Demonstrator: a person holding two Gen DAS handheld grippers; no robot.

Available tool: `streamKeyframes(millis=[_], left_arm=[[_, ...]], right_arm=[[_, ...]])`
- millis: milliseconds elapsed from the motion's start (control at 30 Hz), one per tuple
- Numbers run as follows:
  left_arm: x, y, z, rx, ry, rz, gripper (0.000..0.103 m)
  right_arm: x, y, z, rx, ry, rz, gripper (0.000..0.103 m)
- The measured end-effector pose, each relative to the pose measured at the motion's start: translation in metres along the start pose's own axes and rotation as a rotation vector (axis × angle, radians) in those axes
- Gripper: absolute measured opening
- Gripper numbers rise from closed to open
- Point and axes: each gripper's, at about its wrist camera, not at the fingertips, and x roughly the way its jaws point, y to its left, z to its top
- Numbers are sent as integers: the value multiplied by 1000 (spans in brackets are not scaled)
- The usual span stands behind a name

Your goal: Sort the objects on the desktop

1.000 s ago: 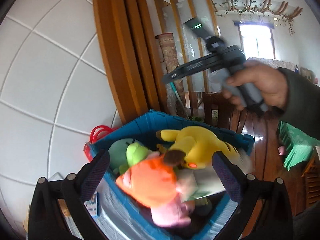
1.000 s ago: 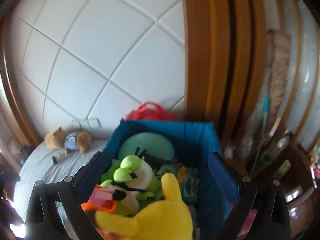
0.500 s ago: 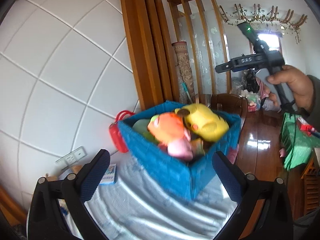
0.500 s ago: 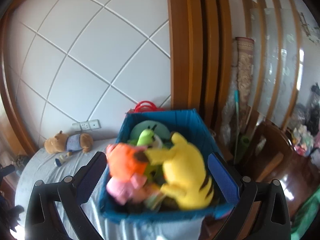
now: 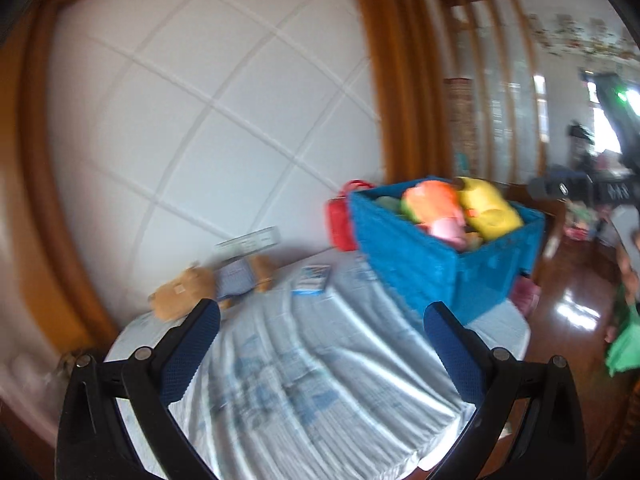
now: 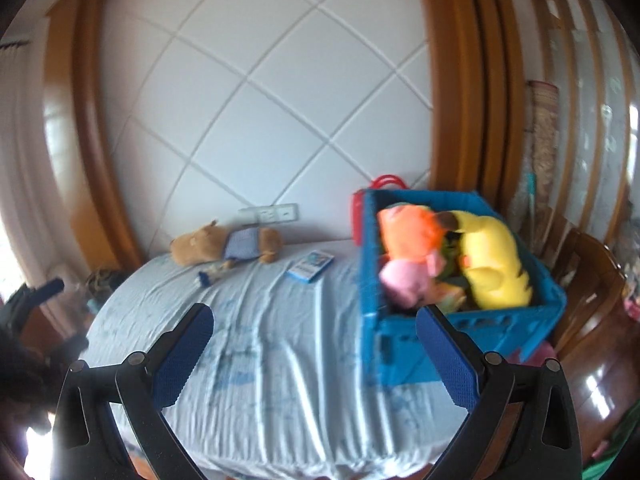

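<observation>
A blue crate (image 6: 456, 332) (image 5: 424, 264) stands at the right end of a pale blue cloth-covered table (image 6: 280, 344) (image 5: 312, 380). It holds several plush toys, among them a yellow one (image 6: 492, 256) (image 5: 488, 204), an orange one (image 6: 408, 232) (image 5: 432, 200) and a pink one (image 6: 404, 280). A brown plush bear (image 6: 224, 242) (image 5: 212, 284) in a blue striped shirt lies at the table's far edge. A small blue-and-white box (image 6: 311, 266) (image 5: 312, 279) lies between bear and crate. My left gripper (image 5: 322, 336) and right gripper (image 6: 314, 340) hang open above the cloth, nothing between their fingers.
A red bag (image 6: 370, 200) (image 5: 342, 220) sits behind the crate against the white tiled wall (image 6: 260, 92). Wooden door frame (image 6: 460, 80) and wooden chair (image 6: 588, 276) stand to the right. A wall socket strip (image 6: 268, 213) is behind the bear.
Both grippers have pulled back and away from the crate. The crate, close under them a second ago, now sits farther off to the right, and the table with the bear has come into view.
</observation>
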Motion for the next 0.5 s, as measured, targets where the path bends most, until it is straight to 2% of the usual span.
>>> streamKeyframes(millis=[200, 500], left_arm=[[-27, 1, -13, -89, 25, 126, 103], [-68, 1, -32, -224, 66, 316, 103]], right_arm=[[-7, 44, -8, -29, 14, 72, 103], [-18, 54, -22, -61, 61, 117, 103]])
